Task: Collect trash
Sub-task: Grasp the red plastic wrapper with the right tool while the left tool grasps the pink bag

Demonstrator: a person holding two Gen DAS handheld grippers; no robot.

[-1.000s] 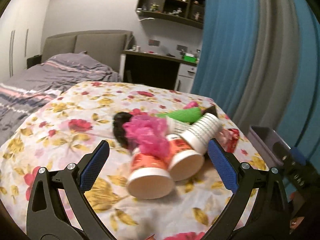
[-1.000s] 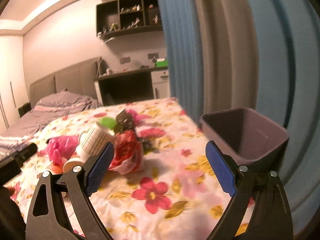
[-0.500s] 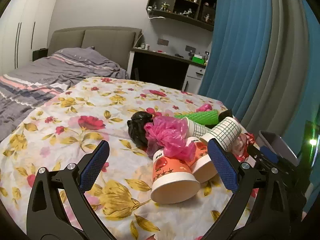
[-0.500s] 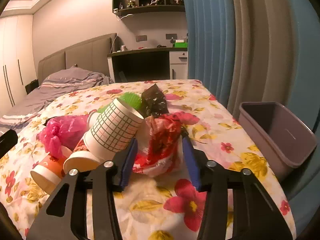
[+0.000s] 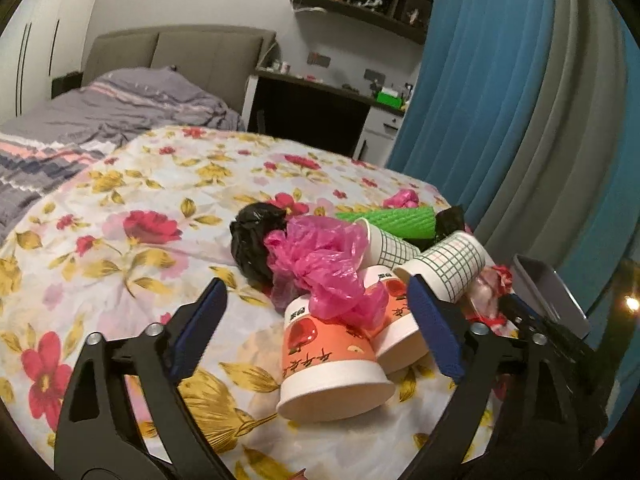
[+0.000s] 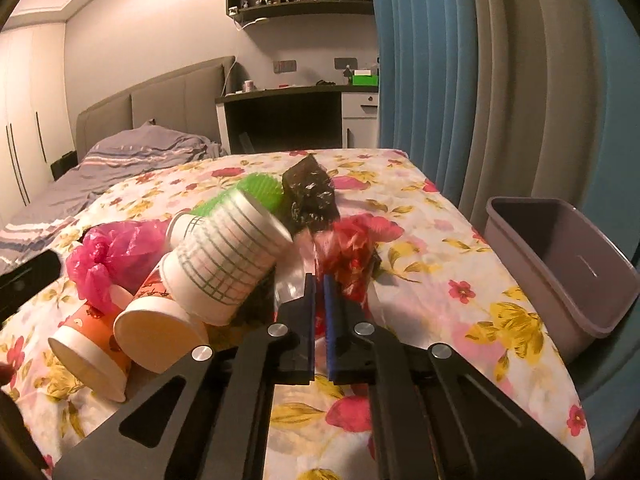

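Red-and-clear crinkled plastic wrapper (image 6: 344, 252) | light, soft, slippery | right gripper (image 6: 319, 280) is pinching its near edge, bin (image 6: 560, 264) at 3 o'clock | left gripper (image 5: 316, 300) is hovering agape, empty

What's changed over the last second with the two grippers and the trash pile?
The right gripper came in from beside the pile and its jaws have just been closing; they are now shut on the red wrapper. The left gripper edged closer to the orange cups; its jaws have just been closing slightly but remain wide, gripping nothing. The cups, pink bag and grey bin stayed put.
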